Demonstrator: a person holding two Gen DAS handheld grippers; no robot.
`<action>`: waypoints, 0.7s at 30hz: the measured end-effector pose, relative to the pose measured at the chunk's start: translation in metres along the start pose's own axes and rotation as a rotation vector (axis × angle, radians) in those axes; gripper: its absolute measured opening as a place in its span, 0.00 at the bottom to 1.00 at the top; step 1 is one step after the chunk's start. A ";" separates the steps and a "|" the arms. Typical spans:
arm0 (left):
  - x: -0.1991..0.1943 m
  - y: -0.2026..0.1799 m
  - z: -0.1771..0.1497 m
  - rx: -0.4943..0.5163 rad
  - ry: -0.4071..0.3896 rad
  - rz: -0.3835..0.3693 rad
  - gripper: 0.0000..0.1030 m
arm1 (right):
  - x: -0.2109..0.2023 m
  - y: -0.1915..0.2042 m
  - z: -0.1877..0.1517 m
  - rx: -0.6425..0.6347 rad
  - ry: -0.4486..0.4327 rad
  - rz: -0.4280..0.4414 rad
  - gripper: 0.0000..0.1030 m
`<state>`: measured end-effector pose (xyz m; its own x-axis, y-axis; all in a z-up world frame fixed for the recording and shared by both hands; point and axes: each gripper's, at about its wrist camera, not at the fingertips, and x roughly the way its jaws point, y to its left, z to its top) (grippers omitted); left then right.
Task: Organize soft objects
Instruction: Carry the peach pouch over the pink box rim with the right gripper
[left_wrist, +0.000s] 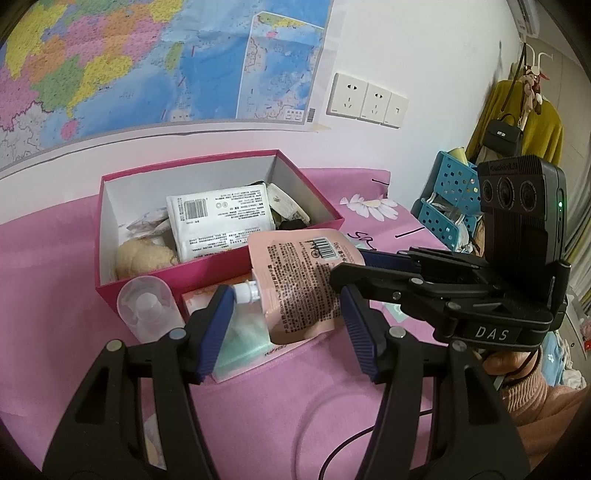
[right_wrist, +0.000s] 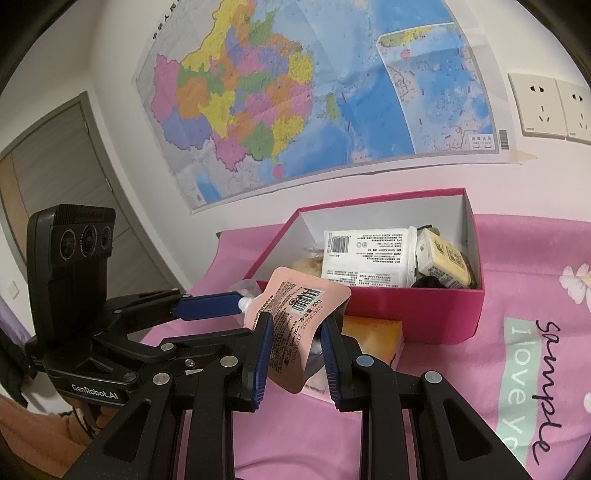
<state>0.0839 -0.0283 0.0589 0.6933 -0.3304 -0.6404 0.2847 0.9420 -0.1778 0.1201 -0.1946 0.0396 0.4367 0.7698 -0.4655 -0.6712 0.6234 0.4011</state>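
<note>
The right gripper (right_wrist: 293, 356) is narrowed onto a pink spouted pouch (right_wrist: 295, 325), its blue pads pressing the pouch's lower part and holding it up in the air just in front of the pink box (right_wrist: 413, 314). The left gripper (left_wrist: 284, 328) stands half open with nothing between its pads; one of its blue fingers (right_wrist: 207, 304) lies right beside the pouch's white spout.

The box sits open on the pink cloth (left_wrist: 258, 406) covering the tabletop, below a wall map (right_wrist: 295, 92). Inside it lie a white packet (left_wrist: 218, 221) with a barcode, a beige fluffy toy (left_wrist: 144, 258) in the near corner, and some smaller wrapped items at the far end. Against the box's near wall stand a clear bottle (left_wrist: 147, 306) and an orange carton (right_wrist: 376, 338), both directly under the pouch. A blue perforated basket (left_wrist: 450, 199) stands well to the right of the box.
</note>
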 end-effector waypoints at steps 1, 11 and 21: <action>0.000 0.000 0.000 0.000 0.000 0.000 0.60 | 0.000 0.000 0.000 0.000 0.000 -0.001 0.25; 0.000 0.000 0.005 0.008 -0.007 0.002 0.60 | 0.000 -0.002 0.007 -0.010 -0.006 -0.006 0.25; 0.002 0.001 0.011 0.014 -0.017 0.002 0.60 | 0.001 -0.003 0.012 -0.018 -0.014 -0.010 0.25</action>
<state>0.0932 -0.0282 0.0659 0.7052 -0.3294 -0.6279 0.2922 0.9419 -0.1659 0.1301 -0.1936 0.0473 0.4514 0.7654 -0.4587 -0.6776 0.6284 0.3820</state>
